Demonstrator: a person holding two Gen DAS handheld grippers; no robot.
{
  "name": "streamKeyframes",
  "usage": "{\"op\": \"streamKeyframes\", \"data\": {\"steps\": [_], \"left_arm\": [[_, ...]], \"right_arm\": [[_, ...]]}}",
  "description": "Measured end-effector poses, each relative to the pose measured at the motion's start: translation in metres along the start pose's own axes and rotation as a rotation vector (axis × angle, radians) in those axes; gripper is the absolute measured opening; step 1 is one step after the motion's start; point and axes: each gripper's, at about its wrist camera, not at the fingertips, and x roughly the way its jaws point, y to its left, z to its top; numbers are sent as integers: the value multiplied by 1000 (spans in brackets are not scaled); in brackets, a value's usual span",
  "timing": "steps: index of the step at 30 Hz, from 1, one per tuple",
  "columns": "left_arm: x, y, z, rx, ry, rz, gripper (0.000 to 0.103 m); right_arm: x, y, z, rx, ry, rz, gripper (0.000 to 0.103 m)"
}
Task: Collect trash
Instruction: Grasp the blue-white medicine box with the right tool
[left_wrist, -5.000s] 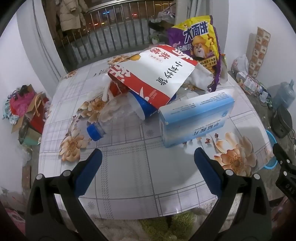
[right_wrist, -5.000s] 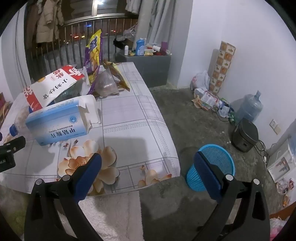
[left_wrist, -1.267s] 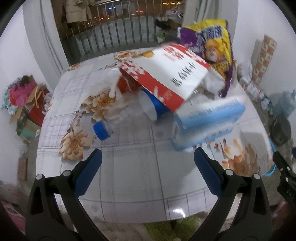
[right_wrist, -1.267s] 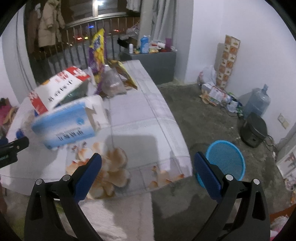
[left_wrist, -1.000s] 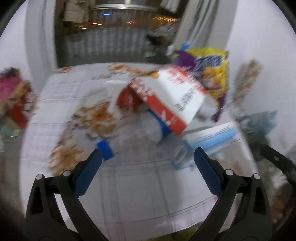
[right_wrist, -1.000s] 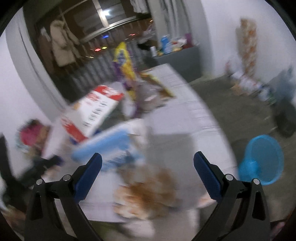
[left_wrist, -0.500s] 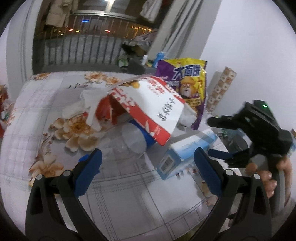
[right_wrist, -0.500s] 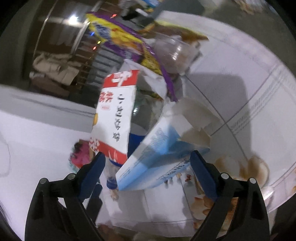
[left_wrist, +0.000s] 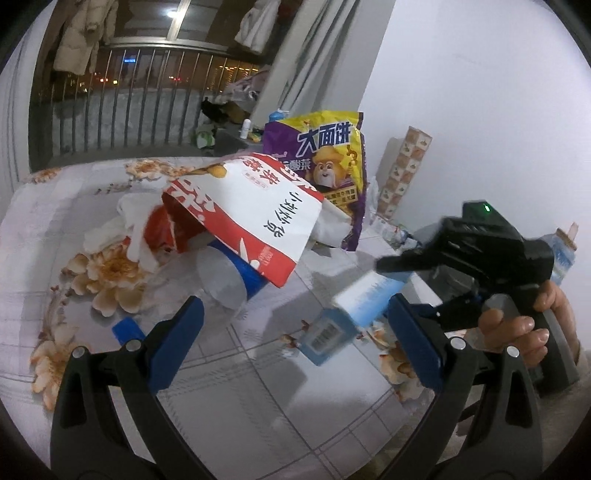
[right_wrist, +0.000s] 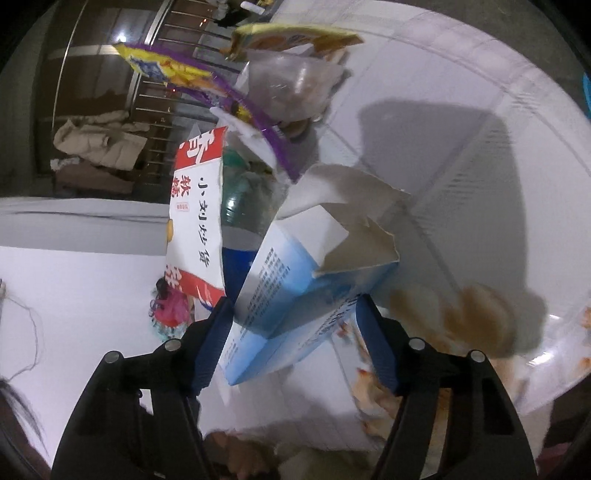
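"大面饼" on the purple-yellow snack bag (left_wrist: 325, 155); barcode on the blue box (left_wrist: 328, 334)

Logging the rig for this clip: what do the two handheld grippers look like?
Both match: the left gripper and right gripper have black plastic frames with round silver rivets and blue pads lining the jaws. From the left wrist view, the right gripper has a chunky black pistol-style body with a small green light on top. No sleeve or cable is clearly visible.

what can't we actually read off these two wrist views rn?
- Blue-and-white box: whether the right gripper pads press it as the jaws close; motion blur, both views.
- Clear bottle: mostly hidden under the red-and-white bag, left wrist view.
- Blue basket: cut off by the frame edge, right wrist view.
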Motion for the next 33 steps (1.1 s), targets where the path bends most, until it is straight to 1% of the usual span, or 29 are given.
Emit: {"op": "streamKeyframes", "data": {"steps": [4,8,11,13,16,18,21,24,28,31,33], "left_arm": [[2,6,0,-44,1,-43,95],[6,4,-2,-54,20,-66,95],[11,0,-3,-62,50,-81,95],[14,1,-5,-77,72,-107,95],[16,1,-3,-100,89,-121,95],[16,-1,0,-107,90,-138,95],[19,-7,3,-95,96,-149,95],[21,-13,3,-77,110,-164,95],[18,-22,5,-41,94,-209,95],[17,-30,7,-11,84,-236,95],[20,-33,8,8,85,-241,90]], "right_arm": [[-24,-21,-4,33,-2,24,67],[-34,-37,-7,78,-19,62,67],[-37,-43,-7,97,-36,84,67],[-35,-44,-5,103,-40,94,67],[-31,-44,-5,93,-35,111,67],[-27,-45,-2,76,-10,131,67],[-25,-45,3,51,25,136,67],[-24,-33,9,2,17,113,67],[-20,-17,14,-56,21,114,67],[-19,-19,16,-52,25,99,67],[-20,-24,16,-37,23,98,67]]}}
